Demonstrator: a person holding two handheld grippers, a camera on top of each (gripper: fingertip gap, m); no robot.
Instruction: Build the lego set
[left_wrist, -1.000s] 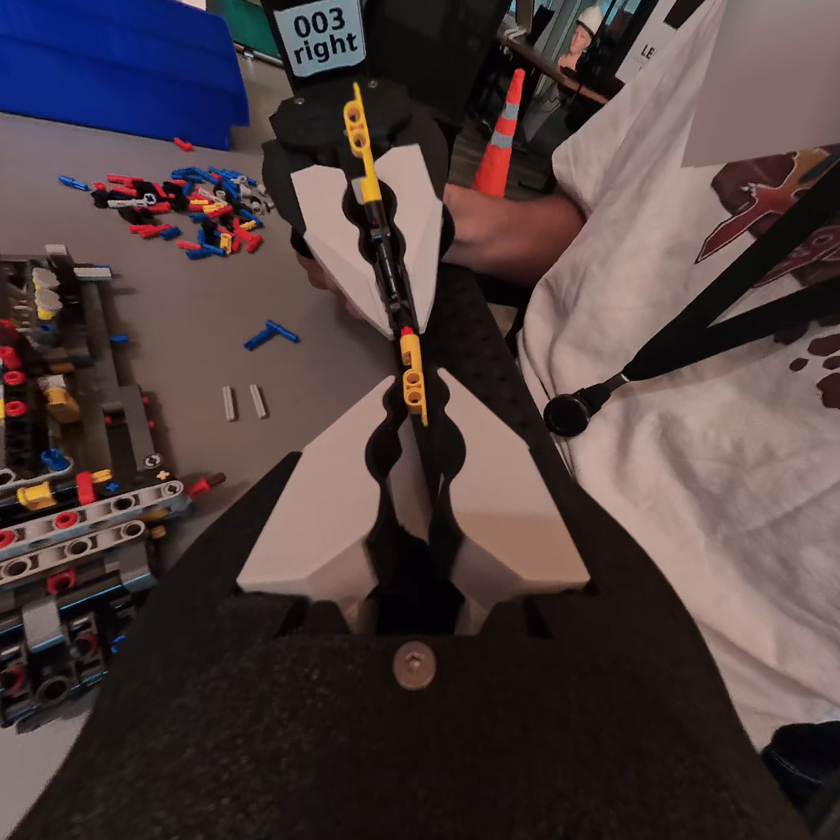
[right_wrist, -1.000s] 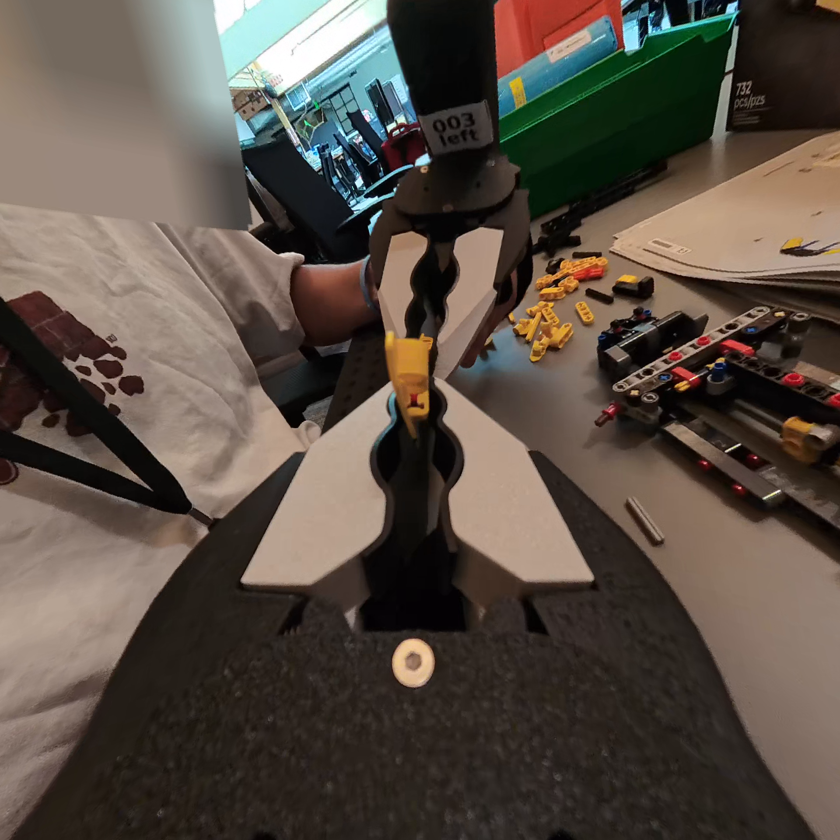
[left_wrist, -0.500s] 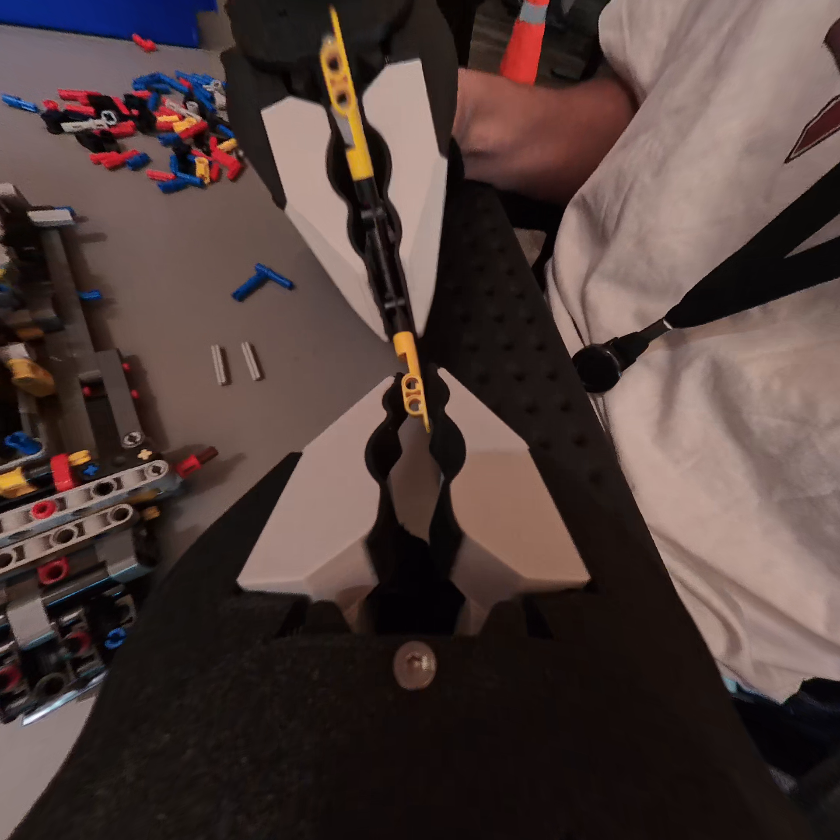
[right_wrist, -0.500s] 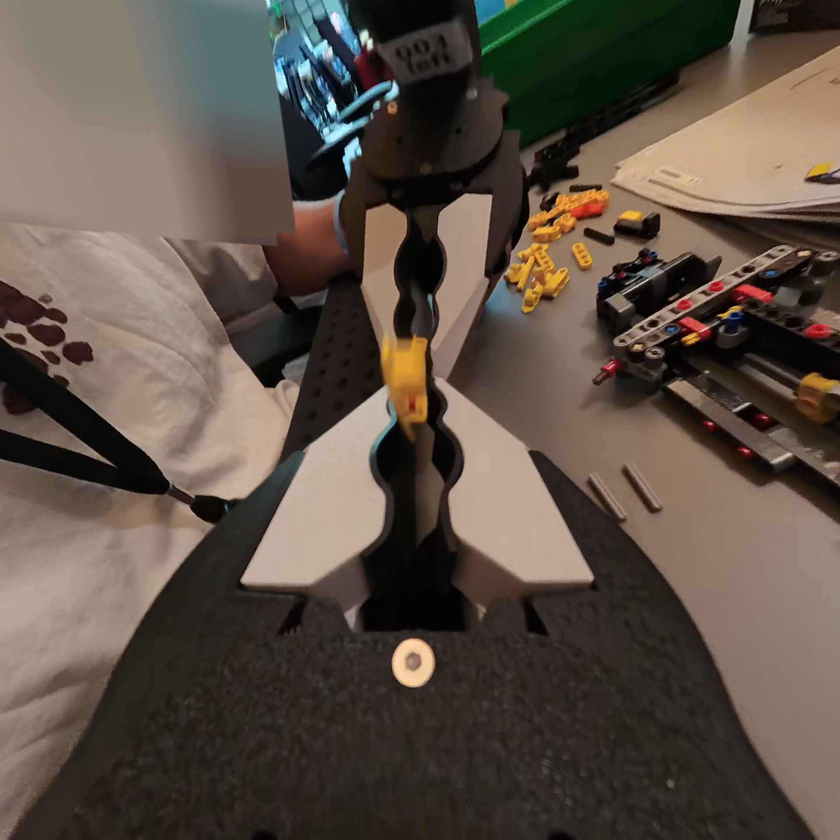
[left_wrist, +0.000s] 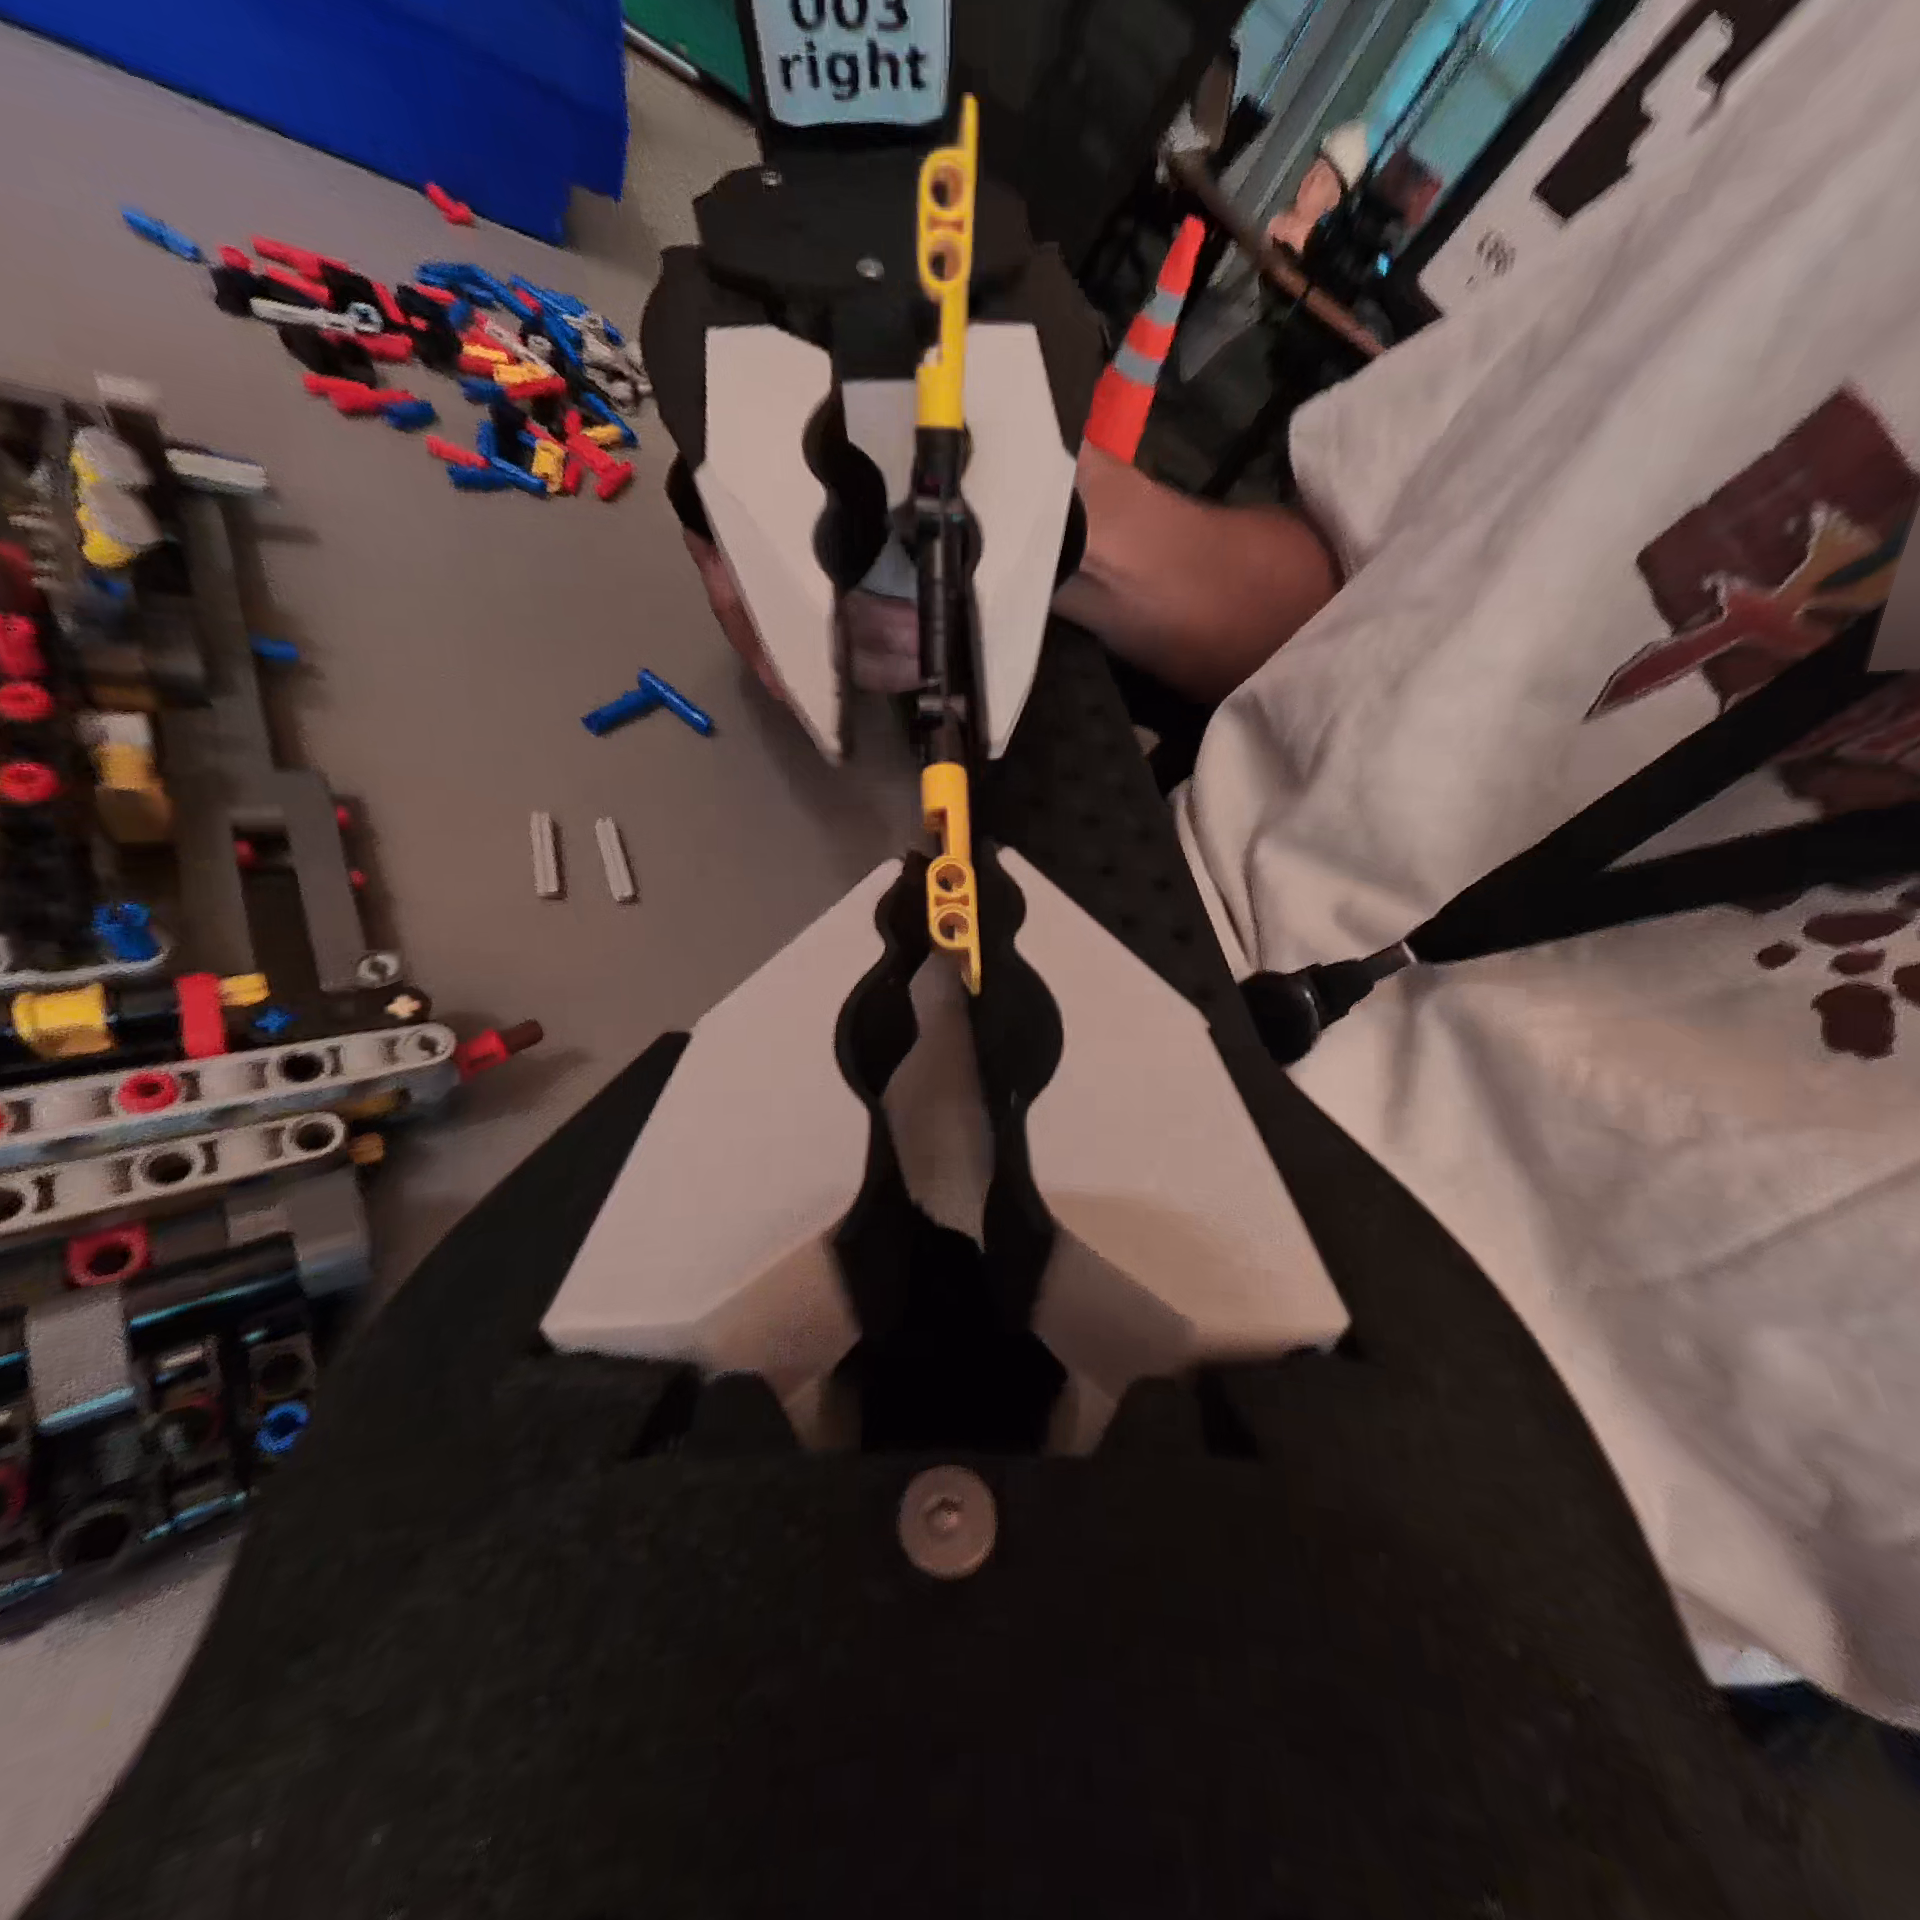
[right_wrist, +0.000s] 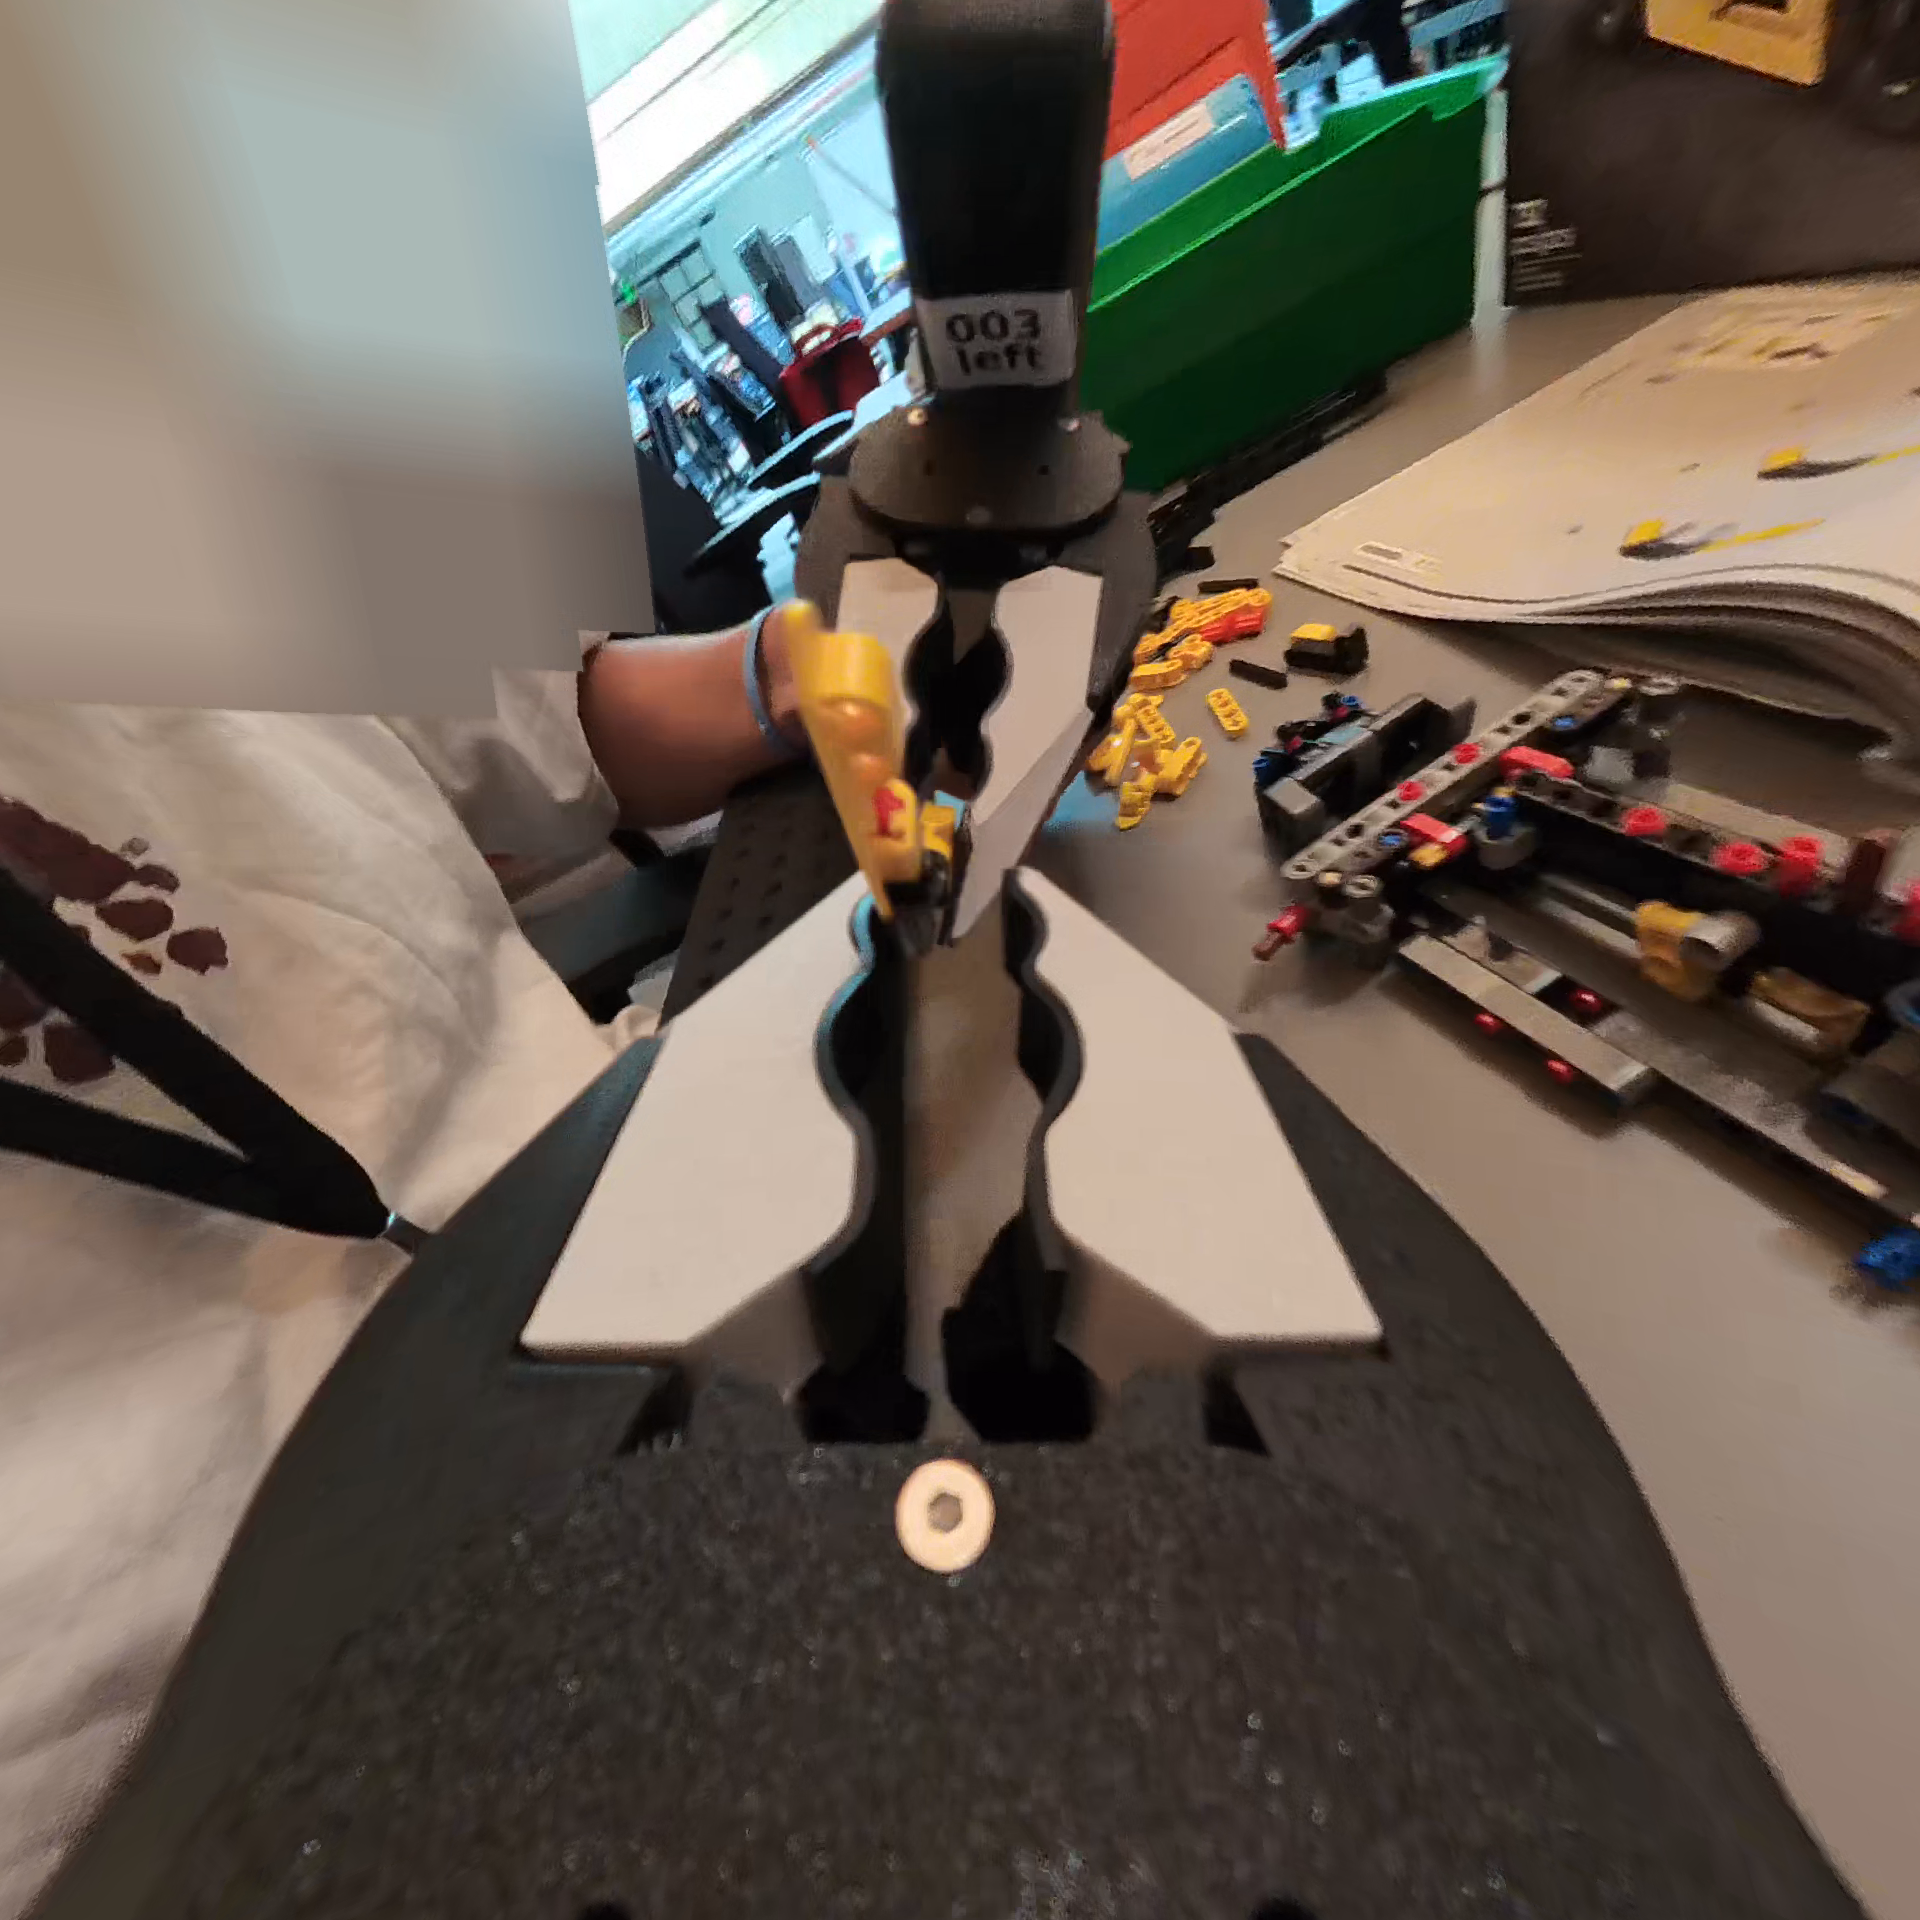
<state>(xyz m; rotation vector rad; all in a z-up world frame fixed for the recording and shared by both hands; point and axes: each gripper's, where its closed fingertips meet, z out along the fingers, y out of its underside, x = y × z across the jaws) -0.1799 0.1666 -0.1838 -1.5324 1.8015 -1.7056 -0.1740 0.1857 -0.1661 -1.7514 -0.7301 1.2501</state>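
A slim lego sub-assembly (left_wrist: 943, 582), a black rod with a yellow connector at each end, is held in the air between two hand-held grippers that face each other above a grey surface (left_wrist: 436, 582). In the left wrist view, the left gripper (left_wrist: 951, 914) is seen at the 6 o'clock side, its jaws clenched on the near yellow connector (left_wrist: 951, 894). The right gripper (left_wrist: 914, 727) is seen at 12 o'clock; its jaws appear released, with a clear gap on one side while the rod lies against the other finger. The far yellow connector (left_wrist: 945, 239) sticks out beyond it.

In the right wrist view, the same assembly is seen tilted toward 11 o'clock at the tips of the right gripper (right_wrist: 940, 914).

A part-built grey and black chassis (left_wrist: 156, 1091) lies on the surface at 9 o'clock in the left view, and a pile of loose red, blue and black pieces (left_wrist: 447, 343) at 11 o'clock. An instruction booklet (right_wrist: 1621, 499) is seen at 2 o'clock in the right view.

The assembly is judged to be light, stiff and smooth-sided, so it is likely to swivel if pinched at one point. The press-fit joints could pull apart under sideways force. It is best gripped across the flat faces of a yellow connector.
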